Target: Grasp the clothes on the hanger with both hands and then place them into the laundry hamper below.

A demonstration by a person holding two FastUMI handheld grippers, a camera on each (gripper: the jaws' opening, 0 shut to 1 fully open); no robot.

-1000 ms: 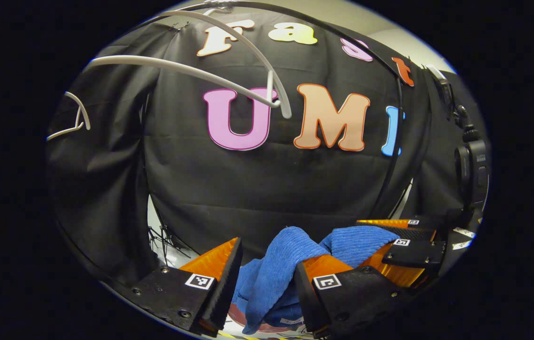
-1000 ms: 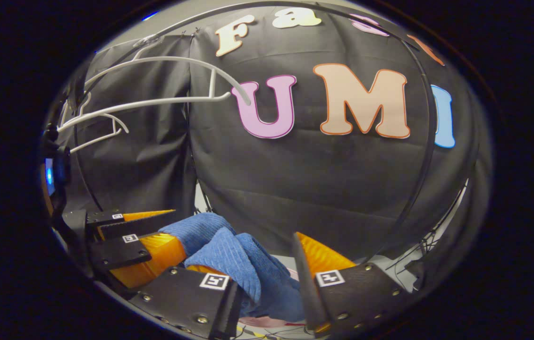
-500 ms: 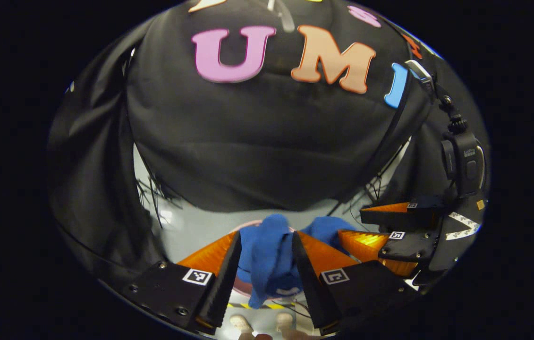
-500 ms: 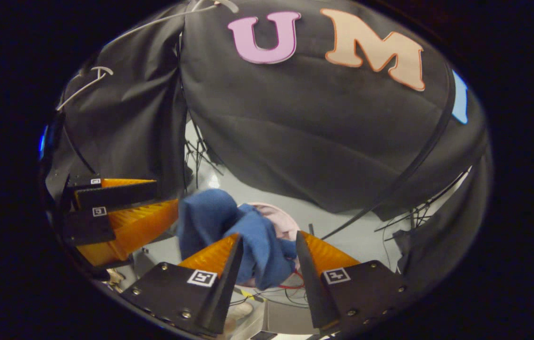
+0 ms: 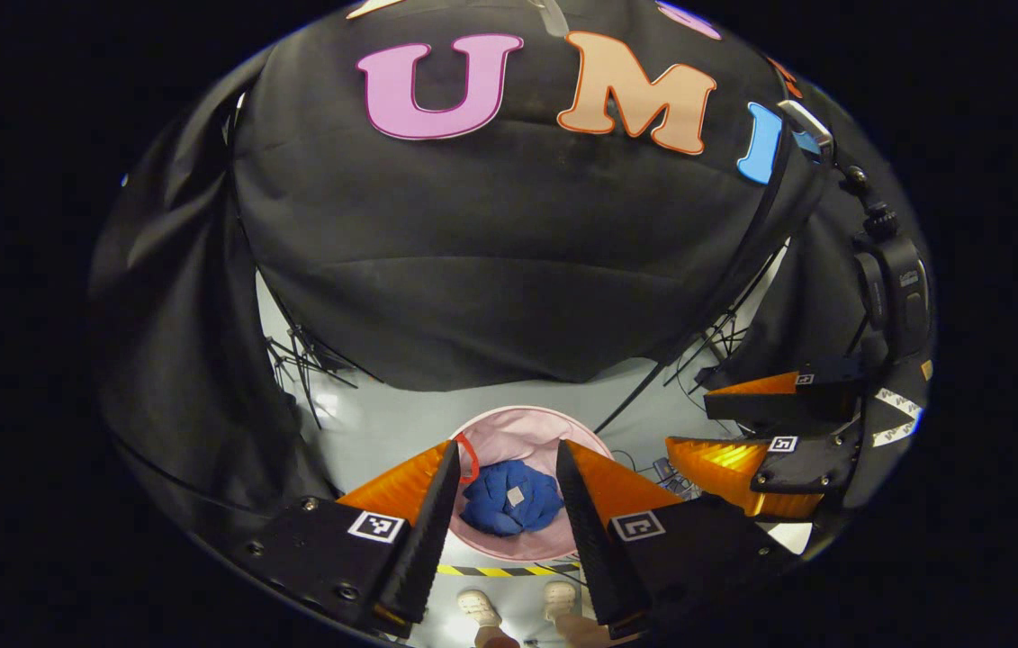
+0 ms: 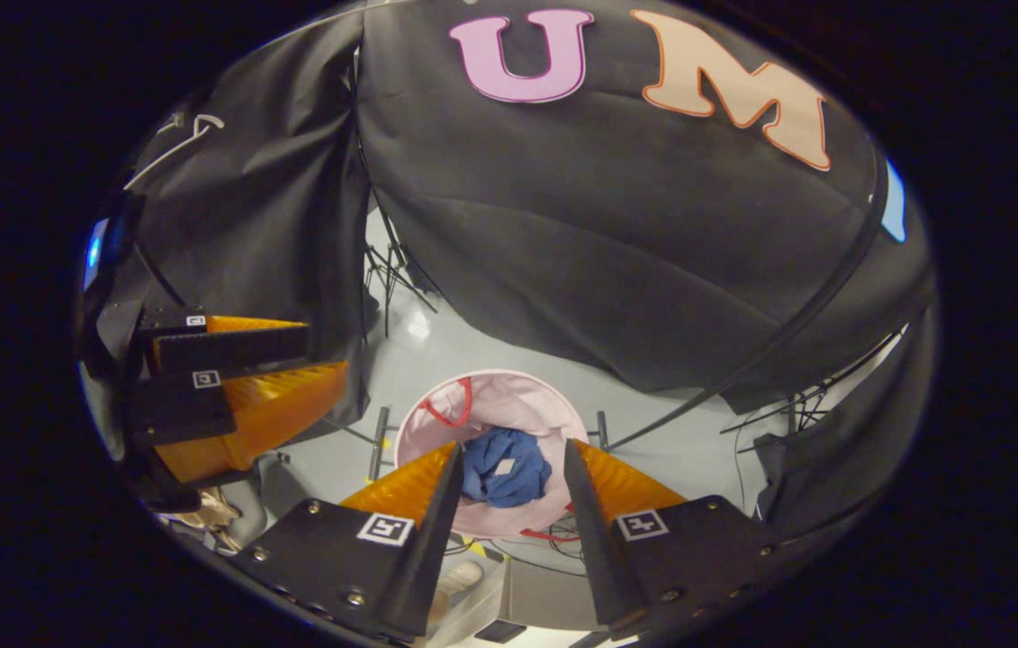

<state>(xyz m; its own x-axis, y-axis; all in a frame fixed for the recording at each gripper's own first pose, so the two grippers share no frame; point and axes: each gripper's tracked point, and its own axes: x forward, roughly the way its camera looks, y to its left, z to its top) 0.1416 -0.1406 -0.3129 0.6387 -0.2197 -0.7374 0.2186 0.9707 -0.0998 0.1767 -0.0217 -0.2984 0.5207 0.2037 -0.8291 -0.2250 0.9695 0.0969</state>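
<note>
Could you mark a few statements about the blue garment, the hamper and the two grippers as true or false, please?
1. The blue garment lies inside the pink laundry hamper. True.
2. The left gripper is shut on the garment. False: it is open, with nothing between its fingers.
3. The right gripper is open. True.
4. The hamper lies tipped on its side. False: it stands upright on the floor.

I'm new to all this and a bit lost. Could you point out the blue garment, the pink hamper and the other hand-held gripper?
blue garment [image 5: 509,499], left gripper view, middle of the crumpled heap.
pink hamper [image 6: 518,391], right gripper view, bare inner wall.
right hand-held gripper [image 5: 698,423], left gripper view, between its fingertips.
</note>
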